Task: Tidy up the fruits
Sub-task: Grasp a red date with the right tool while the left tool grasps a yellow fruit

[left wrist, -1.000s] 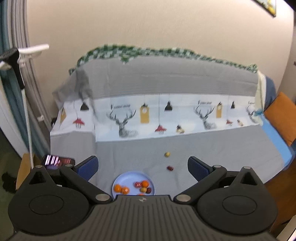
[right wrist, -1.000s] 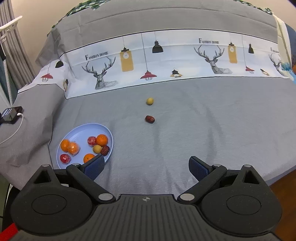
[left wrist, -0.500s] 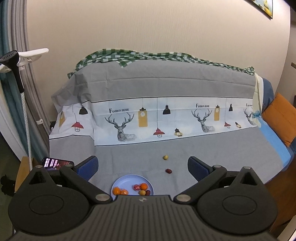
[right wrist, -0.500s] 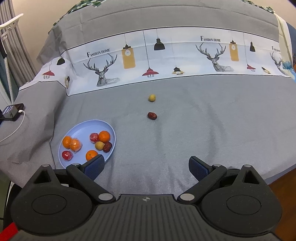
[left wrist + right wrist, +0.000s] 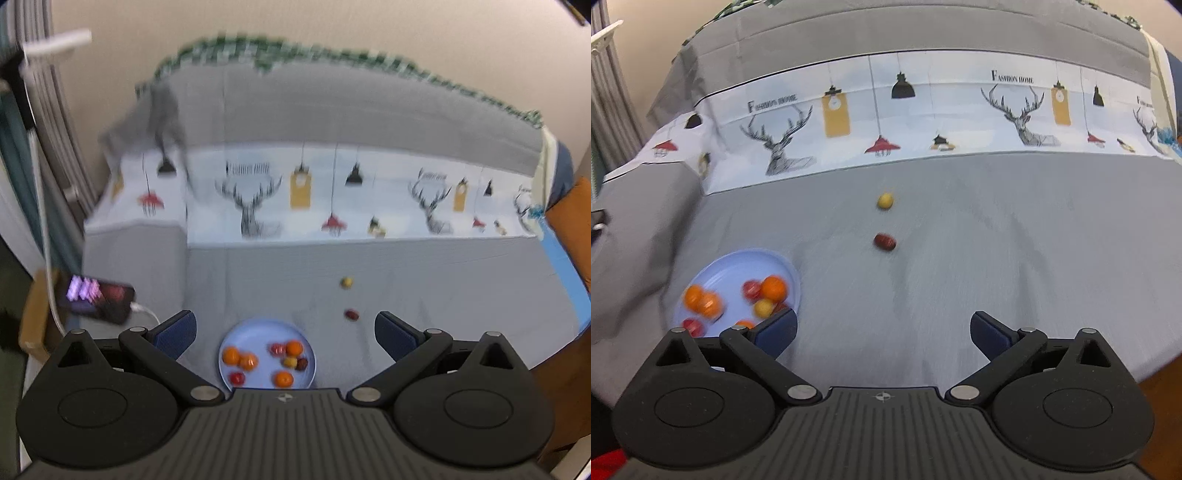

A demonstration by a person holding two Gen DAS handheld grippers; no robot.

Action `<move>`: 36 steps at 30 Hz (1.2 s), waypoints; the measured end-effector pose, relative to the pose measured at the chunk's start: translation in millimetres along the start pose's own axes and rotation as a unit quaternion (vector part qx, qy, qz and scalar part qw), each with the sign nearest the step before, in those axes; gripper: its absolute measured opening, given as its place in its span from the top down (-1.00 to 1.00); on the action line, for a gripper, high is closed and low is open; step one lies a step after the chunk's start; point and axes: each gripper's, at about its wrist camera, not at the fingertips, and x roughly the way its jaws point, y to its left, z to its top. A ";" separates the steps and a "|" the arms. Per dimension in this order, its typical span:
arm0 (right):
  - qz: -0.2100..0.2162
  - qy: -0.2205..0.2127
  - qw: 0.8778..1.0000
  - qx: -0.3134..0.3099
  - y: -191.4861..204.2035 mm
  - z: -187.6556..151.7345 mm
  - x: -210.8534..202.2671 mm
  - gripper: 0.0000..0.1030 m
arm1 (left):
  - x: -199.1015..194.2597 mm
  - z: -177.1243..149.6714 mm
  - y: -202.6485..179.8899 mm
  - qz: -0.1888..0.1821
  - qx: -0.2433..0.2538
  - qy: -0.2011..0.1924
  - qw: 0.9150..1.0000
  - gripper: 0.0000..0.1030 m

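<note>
both grippers hang over the grey sofa cover [image 5: 997, 240], and both are spread wide with nothing between the fingers. left gripper [image 5: 283, 330] sits above the blue plate [image 5: 258, 332], which carries oranges [image 5: 231, 355] and small red fruits, all a bit blurred. right gripper [image 5: 883, 328] looks at two loose pieces out on the cover: a yellow fruit [image 5: 885, 201] and, just nearer, a dark red date [image 5: 885, 242], both well apart from the plate [image 5: 746, 262] at its left.
</note>
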 end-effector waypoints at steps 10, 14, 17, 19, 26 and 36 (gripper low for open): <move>-0.023 -0.033 0.996 -0.080 13.8 13.2 165.9 -0.94 | 190.6 8.1 3.1 0.060 -0.010 0.107 0.992 -0.99; -0.025 -0.013 0.996 -0.082 8.3 22.9 224.2 -0.95 | 274.2 22.1 -19.2 0.068 0.005 0.104 0.992 -0.99; -0.020 -0.040 0.996 -0.071 0.2 24.8 234.7 -0.97 | 339.3 26.0 -46.8 0.065 0.032 0.094 0.993 -0.99; -0.032 -0.049 0.996 -0.062 -11.2 26.9 234.5 -0.92 | 377.6 24.3 -66.8 0.043 0.040 0.083 0.995 -0.99; -0.089 -0.048 0.995 0.003 -60.5 40.1 233.1 -0.78 | 486.6 15.3 -136.0 -0.012 0.107 0.094 0.990 -0.99; -0.127 -0.050 0.990 0.036 -70.5 35.2 229.9 -0.47 | 535.7 13.7 -159.8 -0.026 0.107 0.116 0.987 -0.40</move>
